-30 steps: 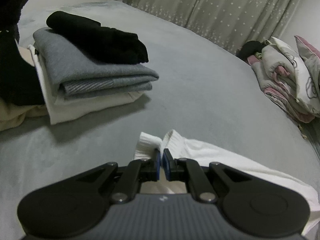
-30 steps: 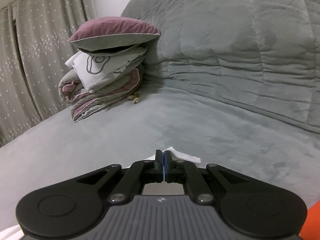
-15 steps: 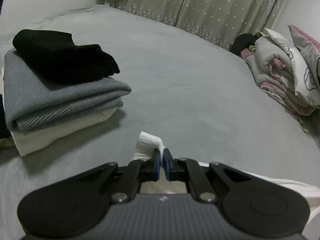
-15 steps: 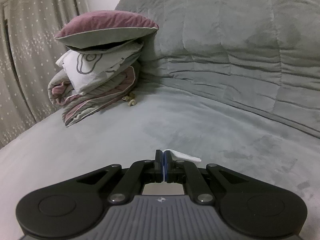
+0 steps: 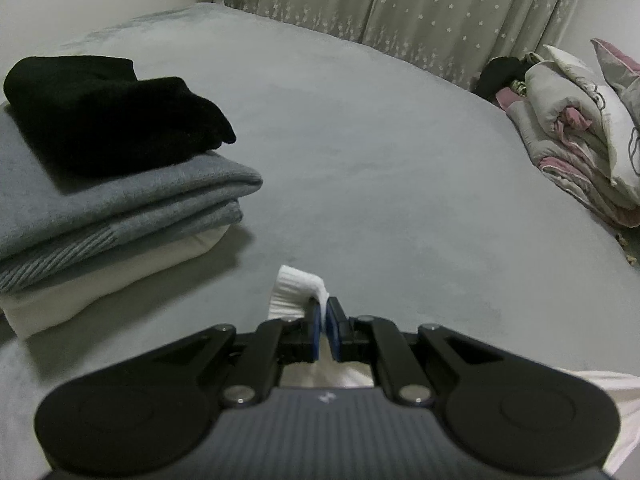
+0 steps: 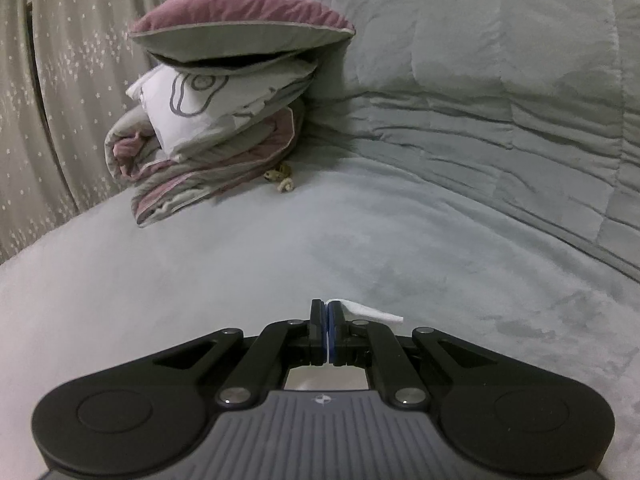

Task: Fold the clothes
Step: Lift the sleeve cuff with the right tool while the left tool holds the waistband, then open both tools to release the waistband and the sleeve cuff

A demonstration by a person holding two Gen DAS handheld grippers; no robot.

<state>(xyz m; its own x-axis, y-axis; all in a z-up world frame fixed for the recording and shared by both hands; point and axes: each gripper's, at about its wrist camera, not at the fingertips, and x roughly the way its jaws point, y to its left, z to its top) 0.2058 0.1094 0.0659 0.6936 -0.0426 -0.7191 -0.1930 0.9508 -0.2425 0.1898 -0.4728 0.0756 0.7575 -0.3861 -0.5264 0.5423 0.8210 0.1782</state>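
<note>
A white garment (image 5: 294, 290) is pinched at its ribbed edge by my left gripper (image 5: 325, 309), whose jaws are shut on it; more white cloth (image 5: 612, 396) trails off at the lower right. In the right wrist view my right gripper (image 6: 327, 312) is shut on a thin corner of the same white garment (image 6: 372, 313), which pokes out to the right of the fingertips. Both grippers hover low over the grey bedspread (image 5: 380, 152). Most of the garment is hidden under the gripper bodies.
A folded stack (image 5: 120, 208) lies at the left: black on top, grey in the middle, white at the bottom. Rolled bedding with a maroon pillow (image 6: 236, 76) sits by the curtain (image 5: 420, 12). A quilted grey headboard (image 6: 500, 60) rises at the right.
Both grippers have slid across the bed with the white garment. In the left view less white cloth shows ahead of the fingers. In the right view the bedding pile has shifted.
</note>
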